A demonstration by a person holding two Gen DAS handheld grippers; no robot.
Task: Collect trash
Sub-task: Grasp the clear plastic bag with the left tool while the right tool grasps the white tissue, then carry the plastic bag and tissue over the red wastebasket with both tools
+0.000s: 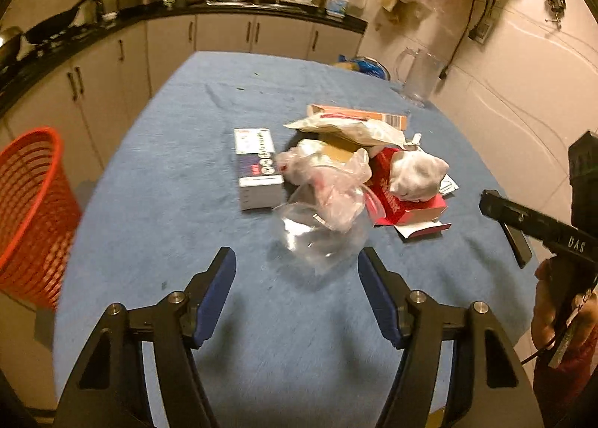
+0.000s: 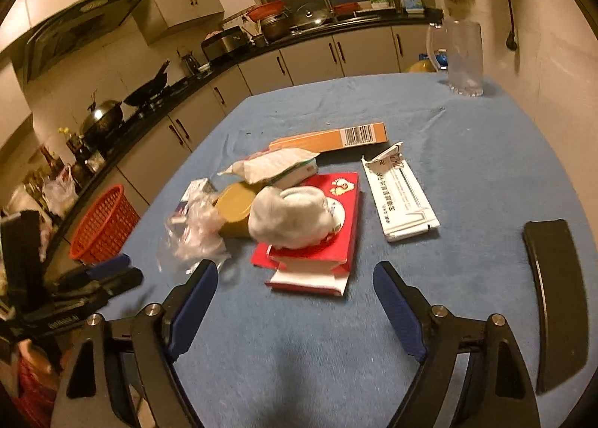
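Observation:
A pile of trash lies mid-table on the blue cloth: a clear plastic bag, a white and purple box, a red box with a white tissue wad on it, a white packet, a long orange carton and a flattened white carton. My left gripper is open, the bag's near edge just ahead of its fingertips, untouched. My right gripper is open just short of the red box. A red mesh basket stands on the floor left of the table.
A clear pitcher stands at the table's far right corner by the wall. Kitchen counters with pots run behind and to the left. A black chair back rises at the table's near right edge. A hand holds the right gripper.

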